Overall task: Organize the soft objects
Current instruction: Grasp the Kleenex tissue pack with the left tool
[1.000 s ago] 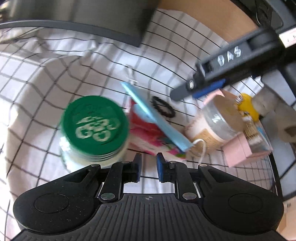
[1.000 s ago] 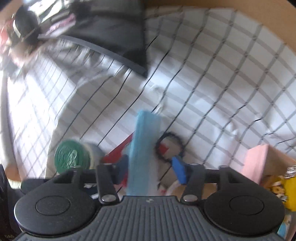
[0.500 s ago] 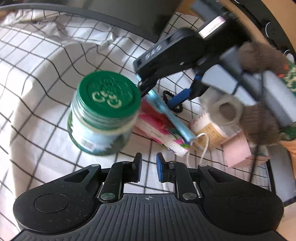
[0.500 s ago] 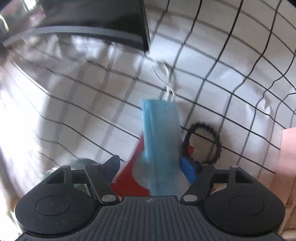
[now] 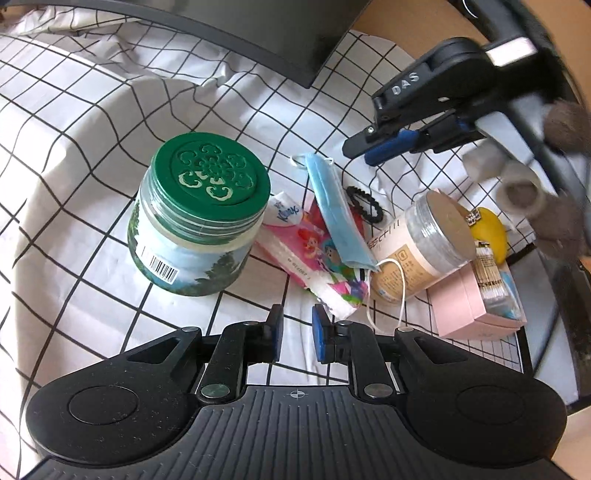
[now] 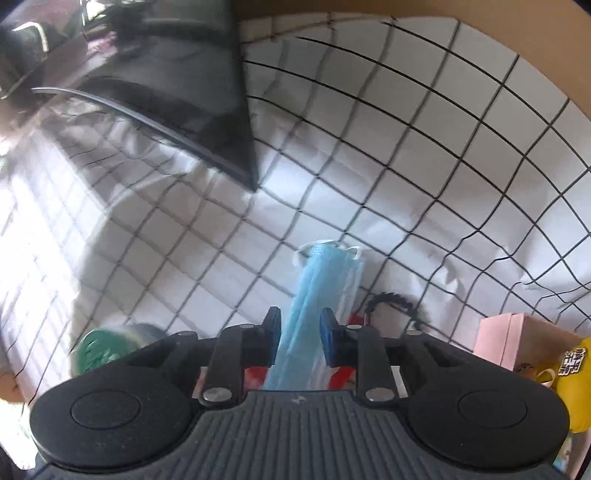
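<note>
Cloth [image 5: 92, 122]: white with a black grid, creased, spread over the counter under everything.
Mask [image 5: 336, 210]: blue, folded narrow. It lies mid-frame in the left view, slanting from upper left to lower right across the tissue pack, with a white ear loop trailing off its lower end.
Tissue pack [image 5: 295, 240]: pink with cartoon print, flat on the cloth, touching the jar's right side.
Jar [image 5: 199, 221]: green lid, upright, left of centre.
Hair tie [image 5: 364, 205]: black, on the cloth just right of the mask.
Tub [image 5: 424, 243]: clear lid, tipped on its side, leaning on a pink box [image 5: 465, 306] at lower right.
Yellow item [image 5: 487, 229]: behind the tub; too small to tell what it is.
Dark slab [image 5: 258, 29]: lies along the top edge of the frame.
Left tongs [image 5: 295, 332]: at bottom centre, a narrow gap between the blue pads with nothing in it, over bare cloth just below the tissue pack.
Right tongs [image 5: 360, 147]: at upper right, tips above and just right of the mask's top end, clear of it.
Right tongs, own view [image 6: 300, 332]: have just been closing to a narrow gap. The mask [image 6: 314, 295] is seen through the gap, lying below, not gripped.
</note>
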Action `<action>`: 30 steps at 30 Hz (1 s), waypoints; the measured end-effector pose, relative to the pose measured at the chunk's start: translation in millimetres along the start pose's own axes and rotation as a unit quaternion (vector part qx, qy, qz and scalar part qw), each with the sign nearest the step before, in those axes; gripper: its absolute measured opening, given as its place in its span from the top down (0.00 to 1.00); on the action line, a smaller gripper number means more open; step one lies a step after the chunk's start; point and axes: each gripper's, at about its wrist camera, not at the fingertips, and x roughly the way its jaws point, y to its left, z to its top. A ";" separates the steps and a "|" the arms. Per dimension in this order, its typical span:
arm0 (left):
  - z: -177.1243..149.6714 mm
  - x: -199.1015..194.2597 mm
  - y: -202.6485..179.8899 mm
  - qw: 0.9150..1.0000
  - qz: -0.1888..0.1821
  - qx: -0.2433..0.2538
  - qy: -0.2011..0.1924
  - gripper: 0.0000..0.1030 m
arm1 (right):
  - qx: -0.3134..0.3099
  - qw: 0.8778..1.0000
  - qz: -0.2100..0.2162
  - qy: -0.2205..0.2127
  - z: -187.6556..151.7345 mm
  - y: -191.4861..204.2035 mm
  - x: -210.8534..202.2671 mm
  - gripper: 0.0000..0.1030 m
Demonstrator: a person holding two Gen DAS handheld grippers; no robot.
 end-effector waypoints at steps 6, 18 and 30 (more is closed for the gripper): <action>-2.2 -4.5 1.5 1.000 0.008 -0.005 -0.002 0.82 | -0.053 0.998 0.012 0.037 -36.4 34.0 20.4 0.83; -17.3 -12.4 11.4 0.999 0.017 -0.031 0.000 0.82 | -0.145 0.976 -0.135 0.095 -24.0 46.4 75.8 0.85; -14.3 -19.6 6.7 0.999 0.031 -0.032 -0.020 0.82 | -0.146 0.988 -0.044 0.030 -54.0 50.9 22.4 0.80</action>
